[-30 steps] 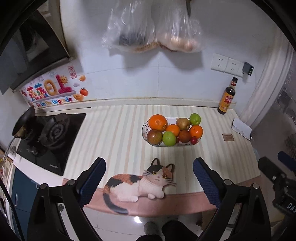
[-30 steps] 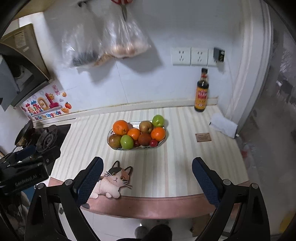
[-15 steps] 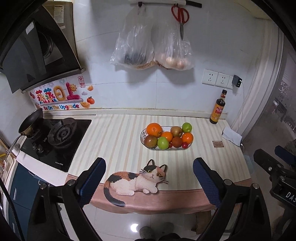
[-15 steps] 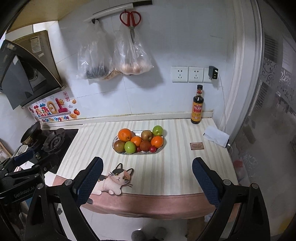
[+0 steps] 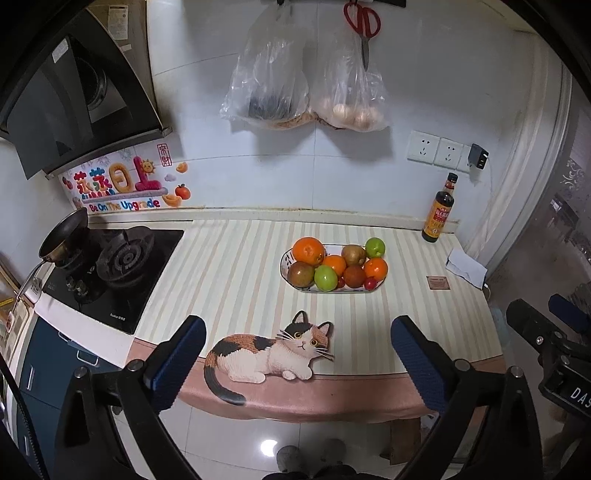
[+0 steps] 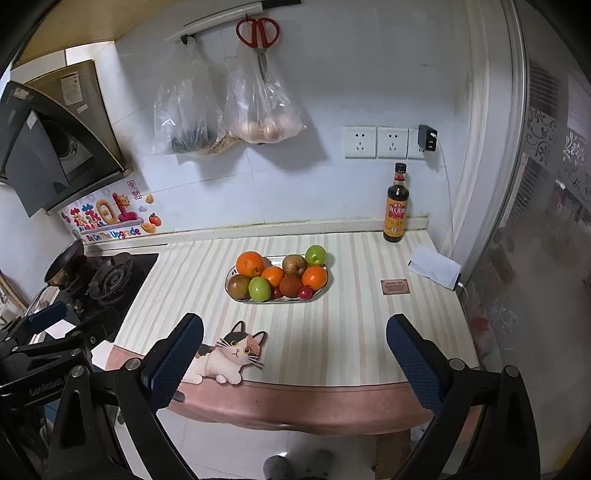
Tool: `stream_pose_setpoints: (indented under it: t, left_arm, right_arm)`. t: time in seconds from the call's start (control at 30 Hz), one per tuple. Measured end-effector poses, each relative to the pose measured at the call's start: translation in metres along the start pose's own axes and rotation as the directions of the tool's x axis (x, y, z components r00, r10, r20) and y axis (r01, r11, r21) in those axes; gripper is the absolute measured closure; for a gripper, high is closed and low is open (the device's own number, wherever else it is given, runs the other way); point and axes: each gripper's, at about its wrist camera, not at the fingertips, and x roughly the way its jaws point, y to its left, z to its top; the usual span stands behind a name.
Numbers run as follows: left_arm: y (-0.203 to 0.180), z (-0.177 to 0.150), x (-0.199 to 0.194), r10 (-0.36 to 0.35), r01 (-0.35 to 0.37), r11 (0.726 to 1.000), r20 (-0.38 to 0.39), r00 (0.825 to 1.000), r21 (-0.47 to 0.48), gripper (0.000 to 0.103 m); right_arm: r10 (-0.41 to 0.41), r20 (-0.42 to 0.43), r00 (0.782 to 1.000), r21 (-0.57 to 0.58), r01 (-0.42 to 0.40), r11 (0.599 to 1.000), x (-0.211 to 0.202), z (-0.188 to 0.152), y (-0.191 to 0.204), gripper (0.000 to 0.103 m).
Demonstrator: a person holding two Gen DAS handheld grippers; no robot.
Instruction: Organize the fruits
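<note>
Room: a small kitchen is showing, with a striped counter (image 5: 236,280) running along a white tiled wall and ending in a pink front edge.
Plate: an oval white plate (image 5: 295,291) is sitting on the counter toward its back right part, well back from the front edge.
Fruits: the fruits (image 5: 338,265) are lying heaped on the plate, touching each other; a large orange (image 5: 308,251) is sitting at the plate's back left, a green apple (image 5: 375,246) at its back right, a second green fruit (image 5: 325,277) at the front, with brownish fruits, smaller oranges and two small red fruits between them.
Cat mat: a cat-shaped mat (image 5: 266,354) is lying at the front edge, its tail hanging over the edge.
Bottle: a dark sauce bottle (image 6: 397,206) is standing upright at the counter's back right corner.
Right edge: a folded white paper (image 6: 434,266) and a small brown card (image 6: 395,287) are lying near it, apart from the plate.
Stove: a black gas hob (image 5: 114,273) is taking the counter's left end, a small pan (image 5: 62,238) resting on it.
Wall: two plastic bags (image 6: 225,114) and red scissors (image 6: 257,35) are hanging above.
Left gripper (image 5: 297,350): hovering before the front edge, jaws opening wide, nothing between them.
Right gripper (image 6: 293,349): hovering likewise, fingers spread apart and gripping nothing.
</note>
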Motion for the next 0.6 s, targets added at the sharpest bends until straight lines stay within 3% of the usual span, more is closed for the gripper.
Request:
stream_pose_setpoints:
  t: [0.6]
  left_arm:
    - [0.005,0.034,0.097,0.072,-0.073,0.997,-0.092,0.993,-0.007,0.0]
  right_arm:
    - [-0.024,-0.117,0.993,-0.005,0.024,1.0,0.121,0.042,-0.01,0.002]
